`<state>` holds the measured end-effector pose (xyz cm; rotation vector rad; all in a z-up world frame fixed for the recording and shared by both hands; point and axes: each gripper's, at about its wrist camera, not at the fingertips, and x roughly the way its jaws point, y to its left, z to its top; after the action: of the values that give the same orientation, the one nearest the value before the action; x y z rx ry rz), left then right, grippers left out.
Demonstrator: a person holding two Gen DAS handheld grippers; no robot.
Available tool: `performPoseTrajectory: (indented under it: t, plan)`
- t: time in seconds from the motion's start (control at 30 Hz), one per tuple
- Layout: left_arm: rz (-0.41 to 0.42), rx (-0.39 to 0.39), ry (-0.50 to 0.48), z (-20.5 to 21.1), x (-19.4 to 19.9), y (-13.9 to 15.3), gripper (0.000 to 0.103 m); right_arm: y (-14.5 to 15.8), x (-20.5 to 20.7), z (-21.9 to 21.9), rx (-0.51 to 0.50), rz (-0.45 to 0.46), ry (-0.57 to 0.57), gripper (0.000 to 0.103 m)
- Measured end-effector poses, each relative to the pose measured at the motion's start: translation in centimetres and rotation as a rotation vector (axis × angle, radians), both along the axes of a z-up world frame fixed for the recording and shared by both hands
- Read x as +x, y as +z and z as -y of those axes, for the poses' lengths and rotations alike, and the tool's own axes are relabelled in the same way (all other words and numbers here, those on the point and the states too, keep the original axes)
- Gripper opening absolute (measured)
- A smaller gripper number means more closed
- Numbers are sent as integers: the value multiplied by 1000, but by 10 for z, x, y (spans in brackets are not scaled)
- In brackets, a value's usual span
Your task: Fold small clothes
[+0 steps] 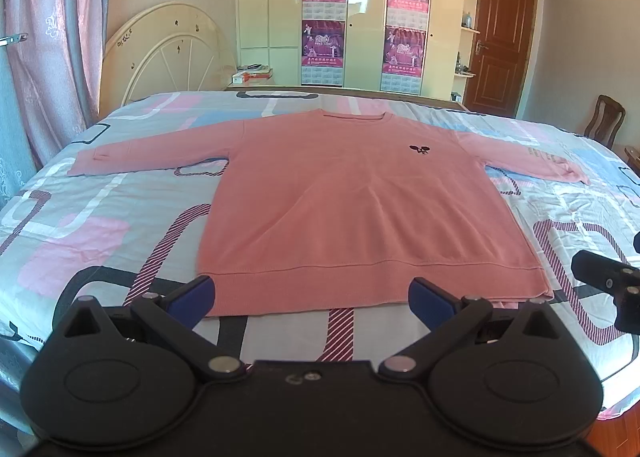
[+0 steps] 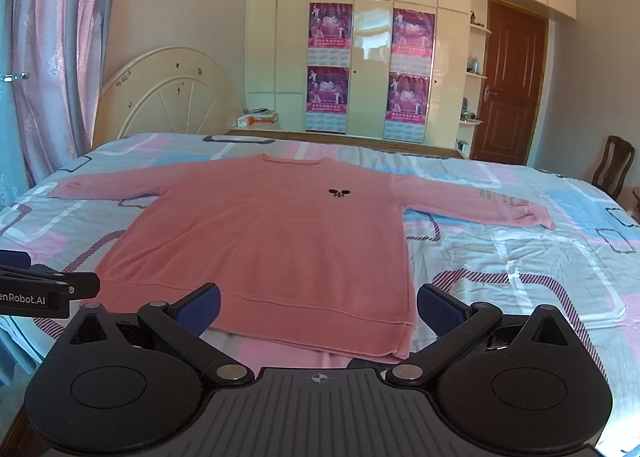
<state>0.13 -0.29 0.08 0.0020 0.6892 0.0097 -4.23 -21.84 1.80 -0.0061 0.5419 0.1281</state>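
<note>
A pink knitted long-sleeved sweater point(image 1: 360, 209) lies flat, front up, sleeves spread, on the bed's patterned pink, blue and white sheet point(image 1: 100, 217), just ahead of both claws; its ribbed hem point(image 2: 280, 313) sits nearest them; the left claw point(image 1: 312, 297) stands wide apart over the hem, holding nothing; the right claw point(image 2: 318, 307) gapes equally wide near the hem's right corner, empty; a cream wardrobe point(image 2: 372, 37) stands far beyond.
</note>
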Motion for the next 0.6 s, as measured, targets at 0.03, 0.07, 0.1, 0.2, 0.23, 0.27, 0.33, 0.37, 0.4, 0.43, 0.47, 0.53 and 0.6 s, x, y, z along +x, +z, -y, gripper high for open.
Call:
performPoseTrajectory:
  t: [0.03,0.07,0.1,0.2,0.23,0.27,0.33,0.37,0.4,0.43,0.47,0.53,0.6]
  plan:
    - [0,0,0,0,0,0,103,0,0,0,0,0,0,103]
    - [0,0,1,0,0,0,103,0,0,0,0,0,1,103]
    - [0,-1,1,0,0,0,103,0,0,0,0,0,2,103]
    - [2,1,1,0,0,0,103,0,-1,0,1,-1,6,103]
    - [2,1,1,0,0,0,103,0,-1,0,0,-3,6,103]
    - [2,1,3,0,0,0,103,0,-1,0,1,-3,6,103]
    - [2,1,4,1,-1,0,103,0,0,0,-1,-4,6,103]
    - [2,2,5,1,-1,0,103,0,1,0,0,-3,6,103]
    - [2,3,4,1,-1,0,103,0,1,0,2,-2,7,103]
    - [3,4,3,2,-2,0,103,0,1,-1,2,-2,7,103]
    - [4,4,3,1,-2,0,103,0,1,0,1,-3,8,103]
    - [2,3,3,1,-2,0,103,0,1,-1,0,-2,9,103]
    - [3,3,2,1,-2,0,103,0,1,-2,0,-1,9,103]
